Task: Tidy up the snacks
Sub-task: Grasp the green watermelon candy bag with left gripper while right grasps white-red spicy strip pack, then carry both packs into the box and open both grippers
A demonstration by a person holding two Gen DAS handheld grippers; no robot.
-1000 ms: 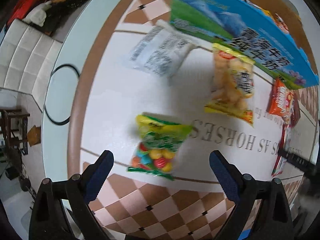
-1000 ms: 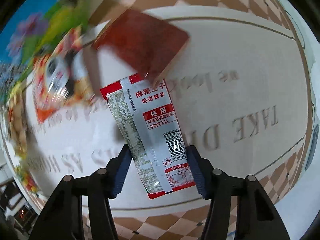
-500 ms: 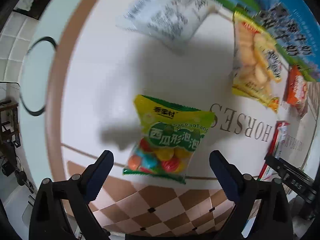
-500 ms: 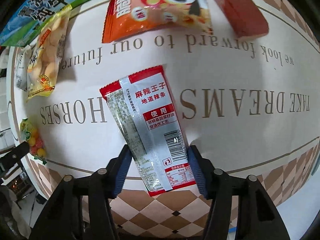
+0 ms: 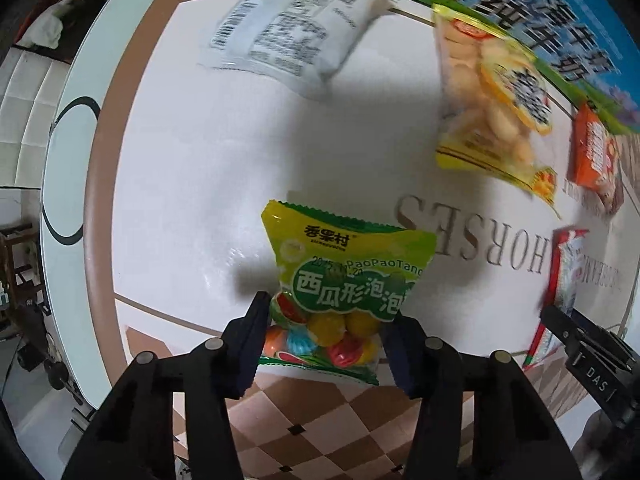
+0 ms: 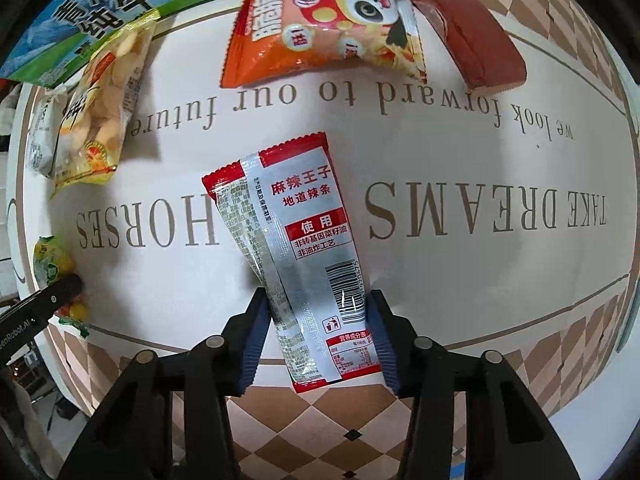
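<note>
candy bag (image 5: 344, 292) before biscuit bag (image 5: 492, 96) | box (image 5: 568, 20) behind

Snack packets being counted on the table: six
Green-and-yellow candy bags (image 5: 348, 280): one is being seen
Red-and-silver spicy strip packets (image 6: 304, 248): one is being seen
Orange panda snack bags (image 6: 324, 20): one is being seen
Dark red packets (image 6: 472, 40): one is being seen
Yellow bags of pale puffs (image 5: 496, 92): one is being seen
White printed packets (image 5: 296, 36): one is being seen
Blue-and-green cartons (image 5: 560, 12): one is being seen
Tables (image 5: 192, 152): one is being seen
Grippers being counted: two, the left gripper (image 5: 326, 340) and the right gripper (image 6: 316, 336)
</note>
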